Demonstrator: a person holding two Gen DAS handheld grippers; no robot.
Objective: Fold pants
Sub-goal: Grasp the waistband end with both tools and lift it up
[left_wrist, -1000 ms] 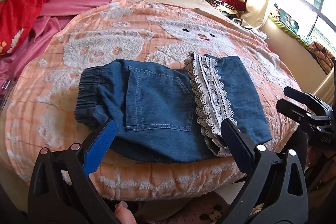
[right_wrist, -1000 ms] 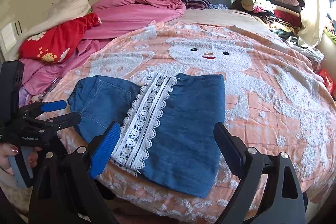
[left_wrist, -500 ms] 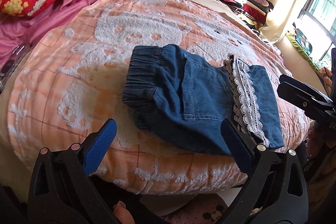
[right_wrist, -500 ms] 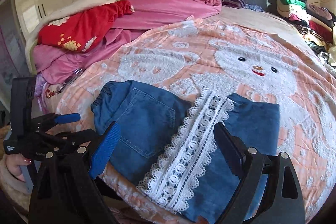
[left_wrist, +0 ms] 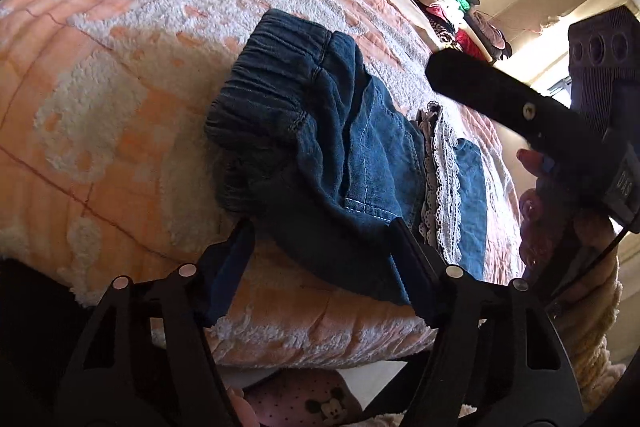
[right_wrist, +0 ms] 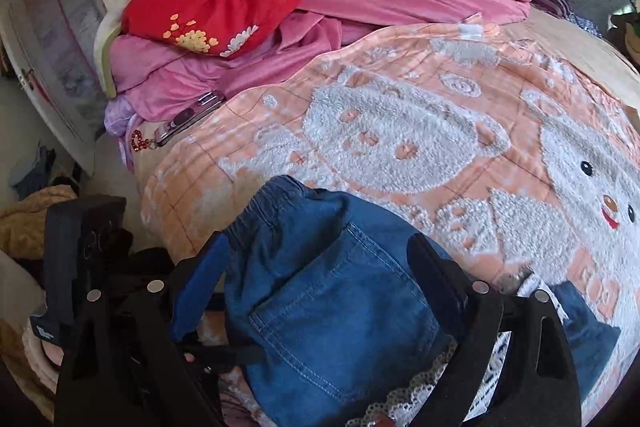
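Black plastic left gripper [left_wrist: 320,247], one blue pad, silver screws on each arm; right gripper [right_wrist: 320,275] built alike; painted fingernails [left_wrist: 530,201] showing.

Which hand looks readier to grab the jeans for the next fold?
Probably the left. Its tongs already straddle the near edge of the jeans by the waistband and are closing on the denim. The right tongs are open over the pocket, gripping nothing.
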